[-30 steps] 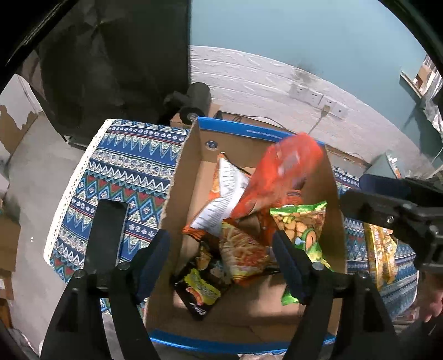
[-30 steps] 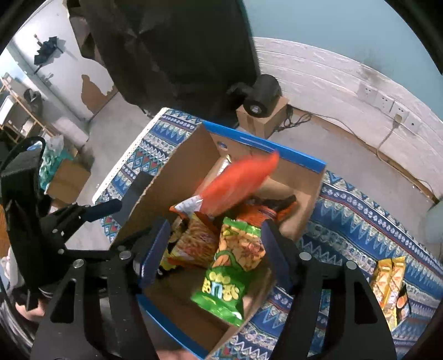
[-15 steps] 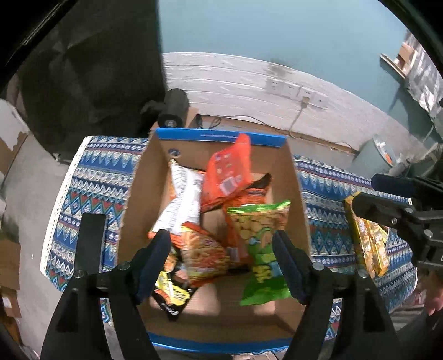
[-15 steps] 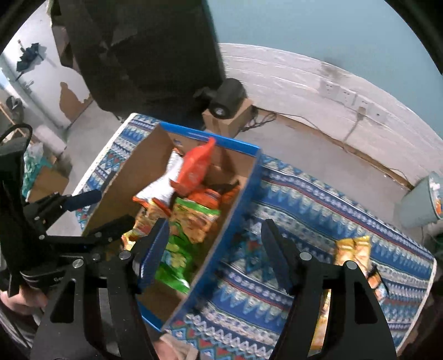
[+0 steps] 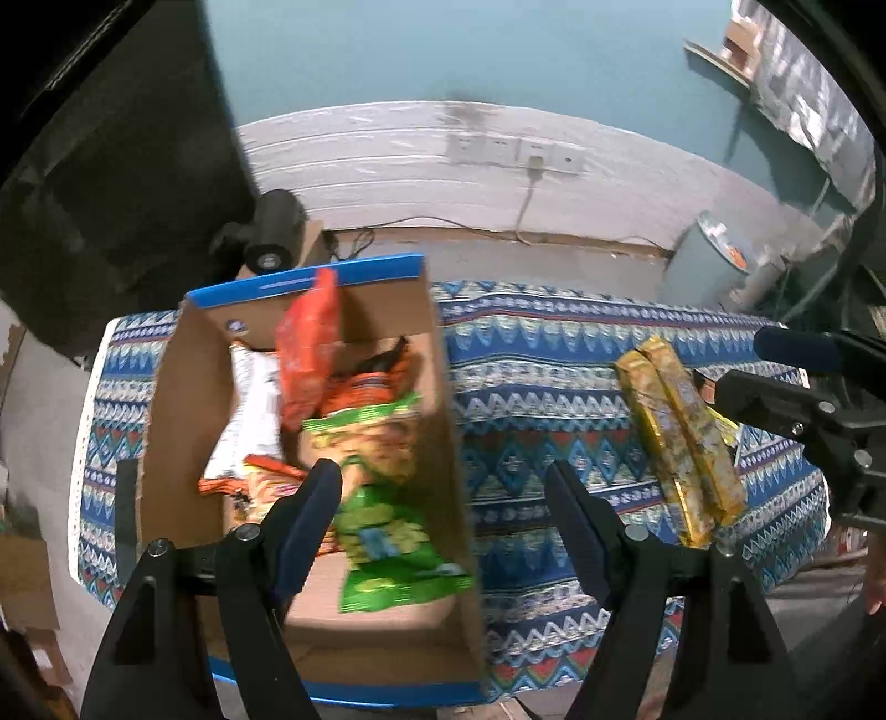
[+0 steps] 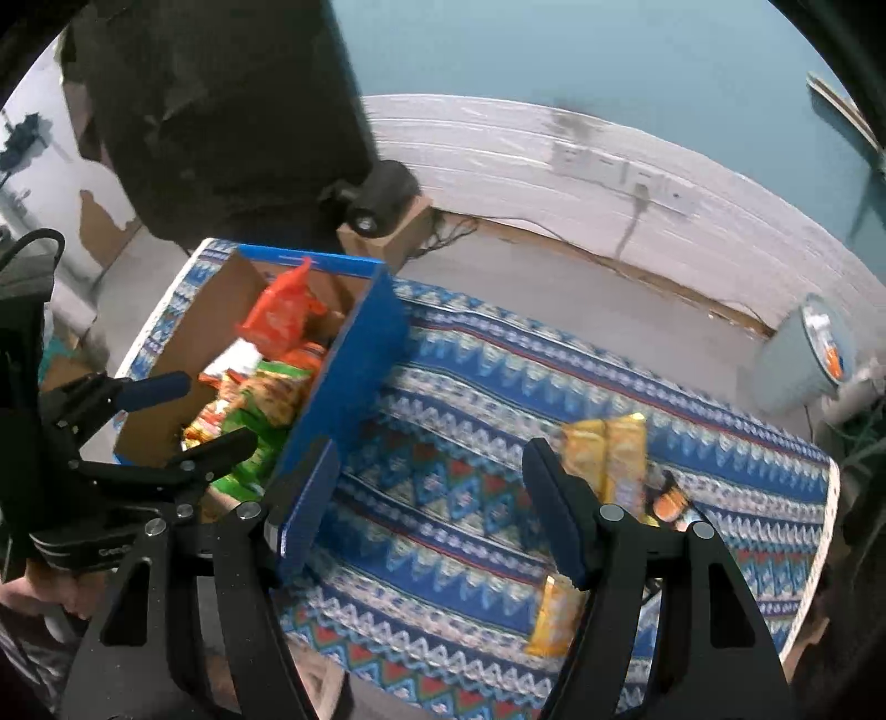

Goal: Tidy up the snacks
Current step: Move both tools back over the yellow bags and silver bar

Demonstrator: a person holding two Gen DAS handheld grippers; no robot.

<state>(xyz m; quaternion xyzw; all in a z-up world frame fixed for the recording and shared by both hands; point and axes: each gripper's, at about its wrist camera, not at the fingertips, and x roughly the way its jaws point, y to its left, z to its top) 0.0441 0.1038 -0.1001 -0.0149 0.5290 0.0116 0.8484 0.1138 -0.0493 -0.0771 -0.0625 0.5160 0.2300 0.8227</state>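
Patterned cloth (image 6: 470, 443) underlies both grippers, left (image 5: 443, 526) and right (image 6: 432, 509), fingers spread, empty.

Teal wall (image 5: 443, 50), white panelled base with sockets (image 5: 515, 150), grey floor (image 5: 554, 260), grey bin (image 5: 706, 260)

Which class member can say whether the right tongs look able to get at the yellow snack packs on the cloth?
Probably yes: the right tongs are open and empty, and the yellow snack packs lie uncovered on the patterned cloth ahead.

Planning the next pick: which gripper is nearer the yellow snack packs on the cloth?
Right. The right gripper hangs beside the yellow snack packs; the left gripper hangs by the box.
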